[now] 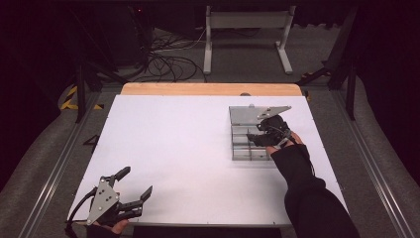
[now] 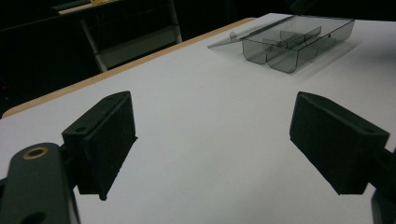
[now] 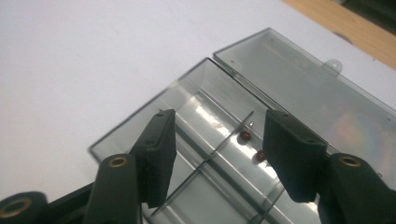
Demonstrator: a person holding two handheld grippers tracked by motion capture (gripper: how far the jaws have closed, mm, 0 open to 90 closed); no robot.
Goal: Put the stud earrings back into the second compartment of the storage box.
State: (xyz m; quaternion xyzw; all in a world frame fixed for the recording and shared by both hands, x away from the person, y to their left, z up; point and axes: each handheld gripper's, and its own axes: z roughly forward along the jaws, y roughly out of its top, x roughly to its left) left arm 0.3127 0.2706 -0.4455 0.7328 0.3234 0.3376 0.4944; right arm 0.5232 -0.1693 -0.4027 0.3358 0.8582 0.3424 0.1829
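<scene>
At the lower left of the high view, the left gripper (image 1: 132, 195) is lying just above the near edge of the white table (image 1: 178, 144), with a hand under it at the bottom border. Its jaws are standing wide apart, gripping nothing. The left gripper view is confirming this: bare white surface is showing between the two black pads (image 2: 108, 140), and nothing is touching them. No obstruction is lying between this gripper and the box; the two are well apart.

Above the table, in the upper part of the high view, a tangle of cables (image 1: 168, 62) is lying on the floor, and a pale metal stand (image 1: 246, 34) is standing behind the wooden strip (image 1: 210, 89) along the table's far edge.

Moving right, the clear compartment box (image 1: 242, 144) is sitting on the right half of the table, right of centre in the high view, its lid (image 1: 242, 115) lying folded back and flat toward the far edge. Thin dividers are splitting the tray into compartments.

At the right, the right gripper (image 1: 257, 136) is hovering over the box's right side, a black-sleeved forearm (image 1: 309, 198) running down to the lower right corner. In the right gripper view its jaws are parted to a moderate gap, holding nothing, straddling a divider (image 3: 224, 149). Two small reddish beads (image 3: 245, 136) are lying in the compartment just beside the right-hand jaw; contact cannot be determined.
</scene>
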